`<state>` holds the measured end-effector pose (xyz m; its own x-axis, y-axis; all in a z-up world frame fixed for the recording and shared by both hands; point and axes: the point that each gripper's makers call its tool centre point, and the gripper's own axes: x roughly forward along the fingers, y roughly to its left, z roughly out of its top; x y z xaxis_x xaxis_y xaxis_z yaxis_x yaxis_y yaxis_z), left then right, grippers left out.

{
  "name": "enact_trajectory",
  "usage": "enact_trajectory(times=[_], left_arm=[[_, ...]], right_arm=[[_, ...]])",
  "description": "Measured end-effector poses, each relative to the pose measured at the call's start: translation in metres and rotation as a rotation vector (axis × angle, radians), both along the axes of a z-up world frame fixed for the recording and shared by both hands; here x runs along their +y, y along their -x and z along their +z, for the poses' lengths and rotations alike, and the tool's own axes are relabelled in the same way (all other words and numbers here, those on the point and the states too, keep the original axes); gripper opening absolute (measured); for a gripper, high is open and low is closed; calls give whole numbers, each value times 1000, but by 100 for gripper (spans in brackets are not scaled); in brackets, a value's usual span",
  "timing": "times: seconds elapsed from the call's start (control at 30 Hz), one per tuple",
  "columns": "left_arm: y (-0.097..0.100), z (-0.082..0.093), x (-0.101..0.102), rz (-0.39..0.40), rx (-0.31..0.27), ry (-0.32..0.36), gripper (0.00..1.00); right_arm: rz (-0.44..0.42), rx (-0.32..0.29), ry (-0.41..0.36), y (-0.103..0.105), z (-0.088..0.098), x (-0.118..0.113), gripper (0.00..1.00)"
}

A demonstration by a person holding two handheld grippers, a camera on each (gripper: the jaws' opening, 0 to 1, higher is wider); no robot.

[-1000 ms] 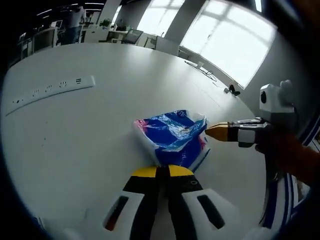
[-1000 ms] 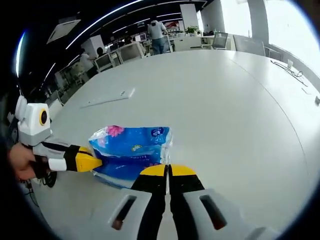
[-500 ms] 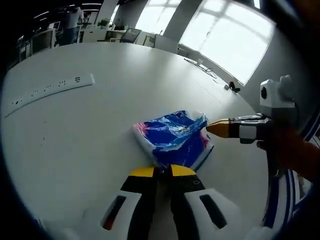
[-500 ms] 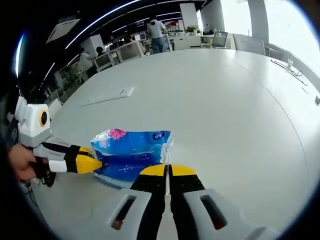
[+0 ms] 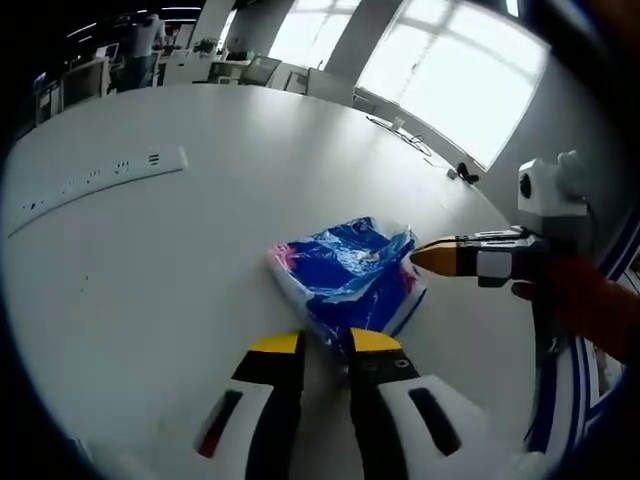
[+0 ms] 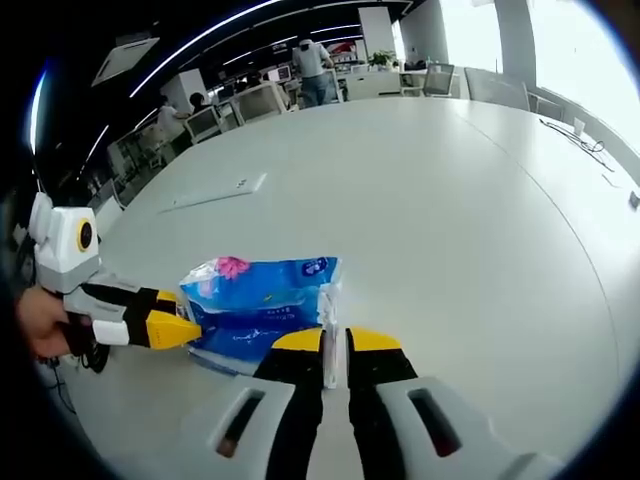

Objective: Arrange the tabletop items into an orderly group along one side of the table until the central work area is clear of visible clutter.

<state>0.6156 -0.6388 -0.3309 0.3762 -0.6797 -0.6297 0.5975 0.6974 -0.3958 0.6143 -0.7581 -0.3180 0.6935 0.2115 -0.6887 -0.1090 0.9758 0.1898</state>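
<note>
White table (image 5: 180,260), crinkled blue tissue pack (image 5: 348,272); pink-flowered corner

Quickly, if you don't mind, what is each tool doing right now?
Left tool: jaws slightly apart, at the near edge of the blue tissue pack, not gripping it.
Right tool: jaws slightly apart around the pack's edge, not clamped.

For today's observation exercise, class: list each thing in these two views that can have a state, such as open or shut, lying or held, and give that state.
Blue tissue pack: lying flat on the table, wrapper sealed and crinkled.
Left tongs: open, tips parted at the pack's near edge.
Right tongs: slightly open, the pack's edge between the tips.
Power strip: lying flat on the table, nothing plugged in.
White table: bare around the pack.
</note>
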Motion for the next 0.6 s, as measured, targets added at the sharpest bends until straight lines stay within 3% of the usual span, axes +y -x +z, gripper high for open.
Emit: enact_trajectory(times=[0.6], left_arm=[[3,9,2,-8,-13,5,32]], right_arm=[[-2,-6,1,4,7,2,15]])
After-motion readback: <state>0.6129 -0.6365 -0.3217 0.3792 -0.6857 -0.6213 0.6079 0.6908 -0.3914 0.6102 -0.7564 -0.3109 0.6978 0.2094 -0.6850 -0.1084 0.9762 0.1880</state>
